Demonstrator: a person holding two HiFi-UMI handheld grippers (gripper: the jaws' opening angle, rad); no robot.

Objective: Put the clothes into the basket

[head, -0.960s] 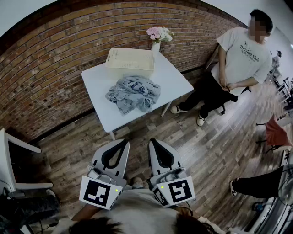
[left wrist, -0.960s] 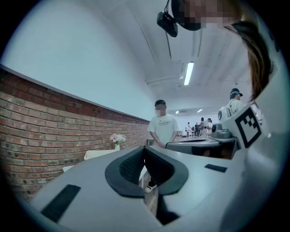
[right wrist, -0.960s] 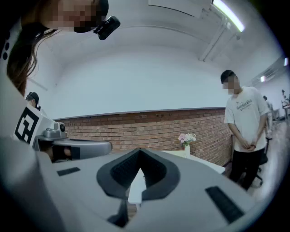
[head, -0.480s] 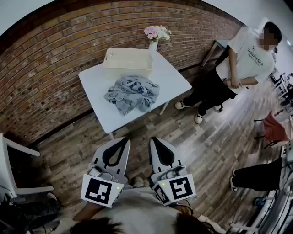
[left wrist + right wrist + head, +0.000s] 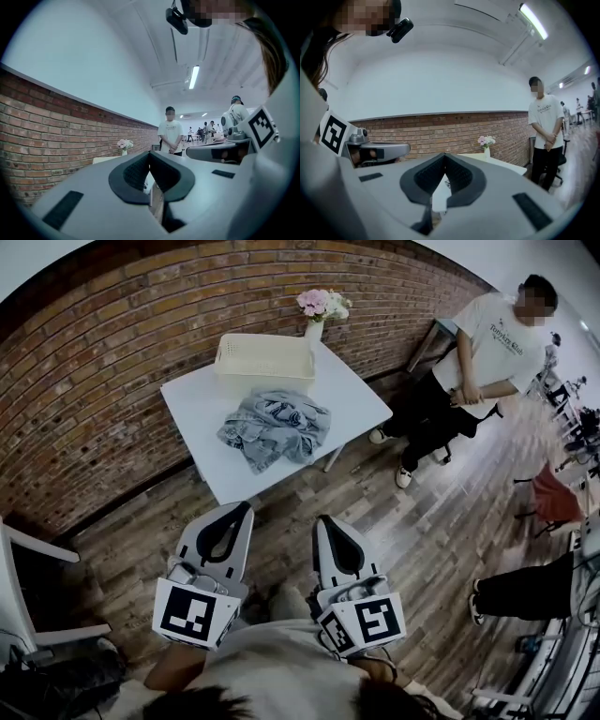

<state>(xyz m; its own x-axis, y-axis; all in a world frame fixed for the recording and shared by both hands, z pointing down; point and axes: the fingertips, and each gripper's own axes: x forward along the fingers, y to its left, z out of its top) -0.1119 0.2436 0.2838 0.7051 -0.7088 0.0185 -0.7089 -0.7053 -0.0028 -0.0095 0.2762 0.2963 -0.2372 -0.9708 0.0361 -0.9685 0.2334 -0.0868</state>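
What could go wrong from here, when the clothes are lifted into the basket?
1. The vase with flowers stands close beside the basket at the far corner of the table; a swinging sleeve could tip it.
2. The clothes lie in a crumpled heap; gripping one fold may leave part hanging over the basket's rim.
3. The left claw and right claw are shut, over the floor short of the table; unopened, they would only push the heap.
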